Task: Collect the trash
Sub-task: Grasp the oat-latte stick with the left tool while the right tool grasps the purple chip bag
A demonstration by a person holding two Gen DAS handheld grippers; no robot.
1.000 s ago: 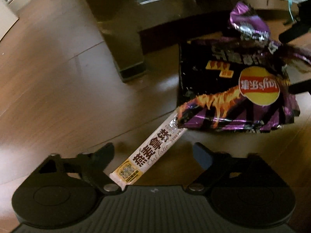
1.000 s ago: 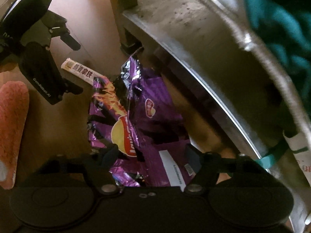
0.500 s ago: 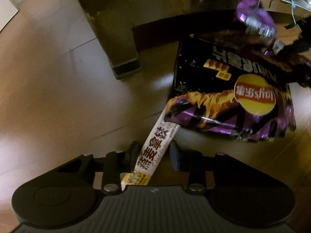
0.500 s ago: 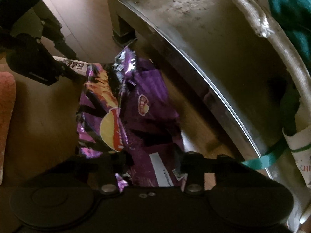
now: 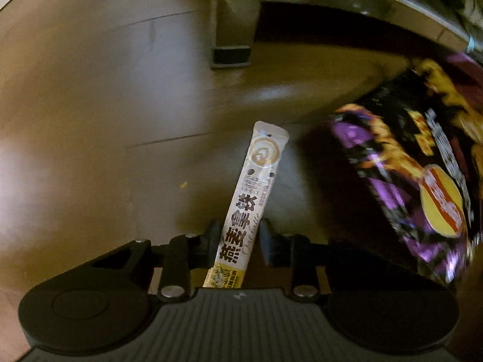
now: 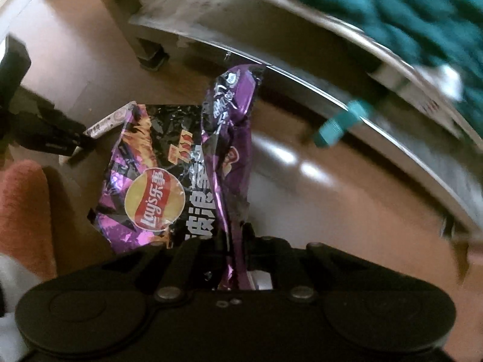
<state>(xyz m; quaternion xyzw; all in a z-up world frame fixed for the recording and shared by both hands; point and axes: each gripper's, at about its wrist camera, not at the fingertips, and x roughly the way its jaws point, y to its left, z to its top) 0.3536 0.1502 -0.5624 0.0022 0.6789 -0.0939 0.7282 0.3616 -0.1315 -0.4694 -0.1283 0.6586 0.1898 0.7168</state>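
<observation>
The oat latte stick sachet [image 5: 253, 199] is pinched near its yellow end by the left gripper [image 5: 237, 236], whose jaws have just been closing on it, so its sealed white tip points away over the brown wooden floor [image 5: 90, 120]. The grip low on one end probably lets the thin packet come up flat without bending. Just beside it, the purple Lay's chip bag [image 6: 151, 187] hangs crumpled from the right gripper [image 6: 232, 241]; those jaws too have just been closing and now clamp a gathered fold of foil, which stands up between them while the printed face sags to the left. Both pieces of trash look caught, each by an edge. Behind them a low table leg [image 5: 231, 30] and a metal-edged shelf [image 6: 302, 78] carry teal fabric [image 6: 392, 15], and an orange fuzzy slipper [image 6: 24, 211] sits at the left.
</observation>
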